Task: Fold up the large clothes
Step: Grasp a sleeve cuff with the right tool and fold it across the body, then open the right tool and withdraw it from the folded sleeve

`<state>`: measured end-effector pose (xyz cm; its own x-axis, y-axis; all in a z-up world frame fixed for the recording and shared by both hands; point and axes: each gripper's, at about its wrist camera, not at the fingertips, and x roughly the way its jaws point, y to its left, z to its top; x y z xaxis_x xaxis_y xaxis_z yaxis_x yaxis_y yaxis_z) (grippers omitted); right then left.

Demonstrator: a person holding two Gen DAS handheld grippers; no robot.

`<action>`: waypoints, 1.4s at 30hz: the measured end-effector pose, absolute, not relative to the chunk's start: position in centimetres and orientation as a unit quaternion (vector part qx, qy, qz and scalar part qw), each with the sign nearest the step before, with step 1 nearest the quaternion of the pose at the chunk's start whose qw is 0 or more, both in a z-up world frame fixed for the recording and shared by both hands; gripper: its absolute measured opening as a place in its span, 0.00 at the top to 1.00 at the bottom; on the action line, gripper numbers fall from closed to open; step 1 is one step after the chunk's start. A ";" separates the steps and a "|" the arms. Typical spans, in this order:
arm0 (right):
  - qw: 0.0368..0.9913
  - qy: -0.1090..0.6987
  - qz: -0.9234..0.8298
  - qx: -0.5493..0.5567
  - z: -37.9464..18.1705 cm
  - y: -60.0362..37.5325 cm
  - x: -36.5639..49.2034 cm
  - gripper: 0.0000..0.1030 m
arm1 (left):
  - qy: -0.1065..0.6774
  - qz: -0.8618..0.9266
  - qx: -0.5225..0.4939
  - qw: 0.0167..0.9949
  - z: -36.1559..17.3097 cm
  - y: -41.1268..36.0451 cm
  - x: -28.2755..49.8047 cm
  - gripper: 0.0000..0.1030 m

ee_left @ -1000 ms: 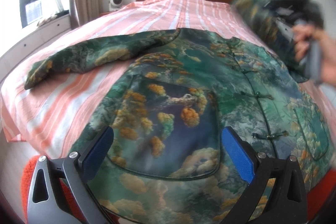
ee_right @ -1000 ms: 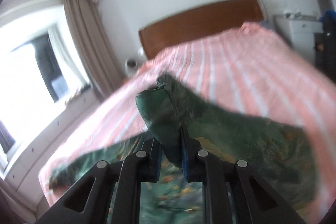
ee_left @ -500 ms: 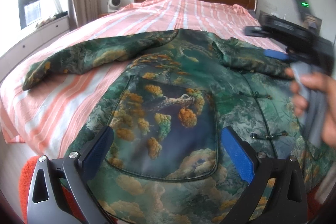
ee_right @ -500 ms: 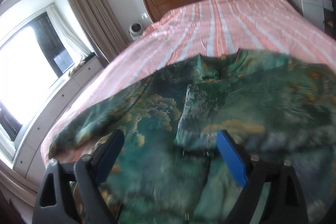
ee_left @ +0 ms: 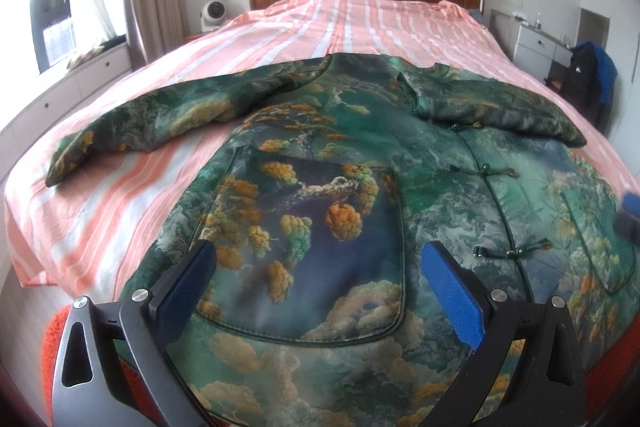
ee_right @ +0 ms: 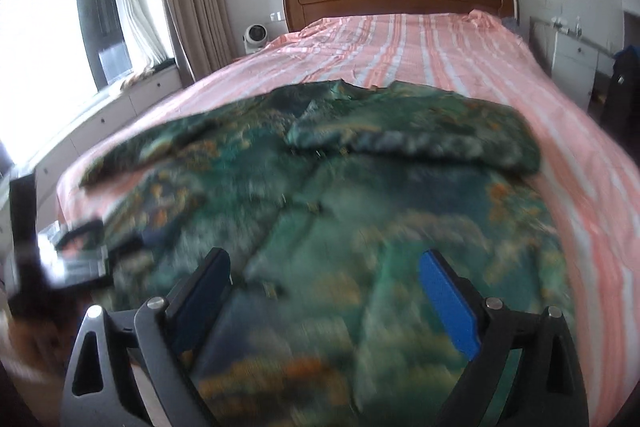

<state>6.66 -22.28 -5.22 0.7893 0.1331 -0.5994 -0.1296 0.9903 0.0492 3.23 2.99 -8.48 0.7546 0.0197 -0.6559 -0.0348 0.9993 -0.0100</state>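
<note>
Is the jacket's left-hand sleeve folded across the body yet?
No, that sleeve lies stretched out sideways on the striped bedsheet.

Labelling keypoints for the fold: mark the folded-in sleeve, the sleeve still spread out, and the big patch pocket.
folded-in sleeve [ee_left: 496, 107], left wrist view, mid-length of the sleeve lying across the chest.
spread sleeve [ee_left: 160, 115], left wrist view, middle of the arm.
patch pocket [ee_left: 312, 243], left wrist view, pocket's centre panel.

Daylight from window [ee_right: 60, 39] at left, overexposed glare, left wrist view sharp, right wrist view motion-blurred over jacket [ee_right: 360, 227], fisheye bending, dark vignetted corners
</note>
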 end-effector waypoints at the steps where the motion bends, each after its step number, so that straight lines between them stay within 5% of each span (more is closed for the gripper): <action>1: 0.946 0.316 0.066 -0.003 -5.4 -22.4 5.9 0.08 | 0.350 0.016 -0.014 0.936 -8.4 3.0 3.2 0.01; 42: 0.974 0.225 -0.024 -0.014 -7.2 -26.6 -1.6 0.08 | 0.341 0.028 -0.003 0.940 -7.9 3.0 2.6 0.01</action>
<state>-1.63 -26.56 -7.23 0.8976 -0.0538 -0.4375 0.0409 0.9984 -0.0387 2.65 3.00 -7.93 0.7655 0.0498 -0.6415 -0.0540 0.9985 0.0131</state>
